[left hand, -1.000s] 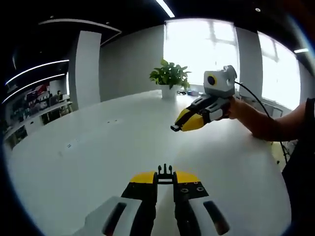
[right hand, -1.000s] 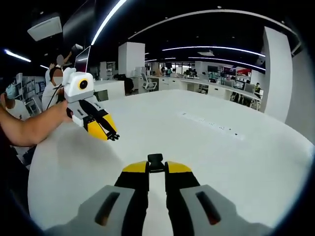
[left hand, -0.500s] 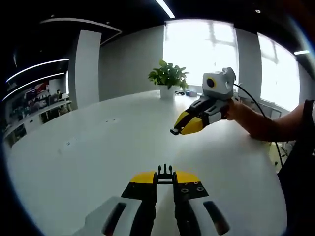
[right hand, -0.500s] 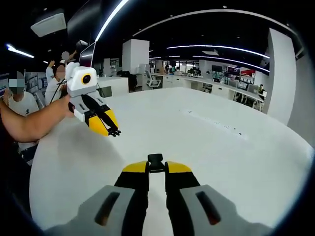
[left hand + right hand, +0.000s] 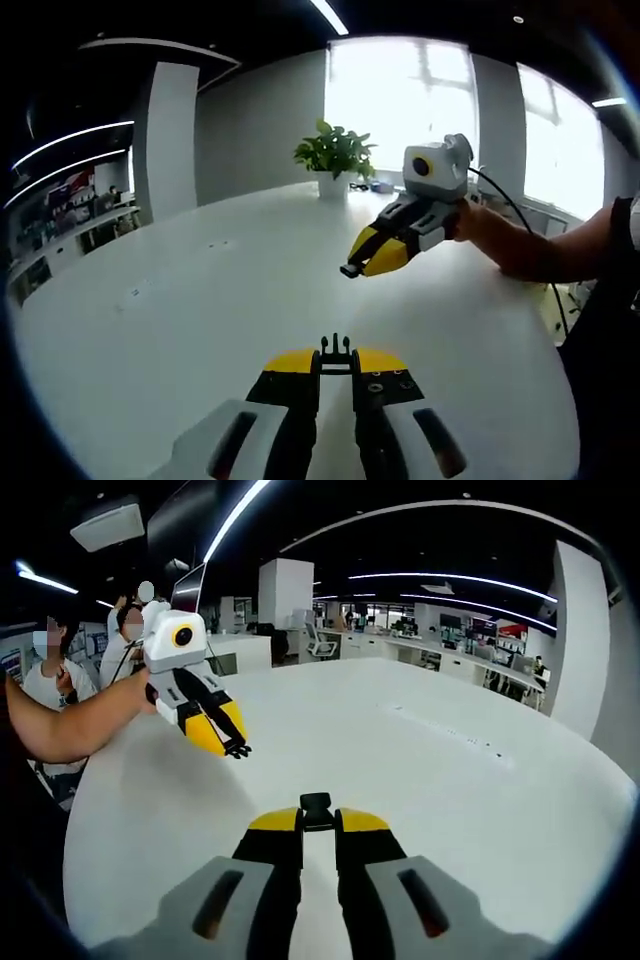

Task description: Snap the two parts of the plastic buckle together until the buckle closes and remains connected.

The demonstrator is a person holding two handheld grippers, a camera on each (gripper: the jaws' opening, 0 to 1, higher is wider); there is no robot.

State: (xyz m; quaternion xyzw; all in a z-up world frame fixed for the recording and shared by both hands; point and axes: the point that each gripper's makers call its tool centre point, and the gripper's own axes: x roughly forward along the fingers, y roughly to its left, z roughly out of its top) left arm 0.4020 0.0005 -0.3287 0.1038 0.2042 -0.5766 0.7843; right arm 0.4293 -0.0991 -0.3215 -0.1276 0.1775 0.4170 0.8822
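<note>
Your white table (image 5: 180,310) spreads wide under both tools, with a potted plant (image 5: 334,160) at its far edge. Your left gripper (image 5: 335,352) is clenched on the pronged buckle half (image 5: 335,346), held above the tabletop. Your right gripper (image 5: 317,810) is clenched on the socket buckle half (image 5: 316,803), also aloft. The two halves are well apart, facing each other.

- A wide, glossy white round-edged table (image 5: 200,300) spreads beneath and ahead of the left gripper (image 5: 335,349).
- A leafy green plant in a white pot (image 5: 333,160) stands at its far edge.
</note>
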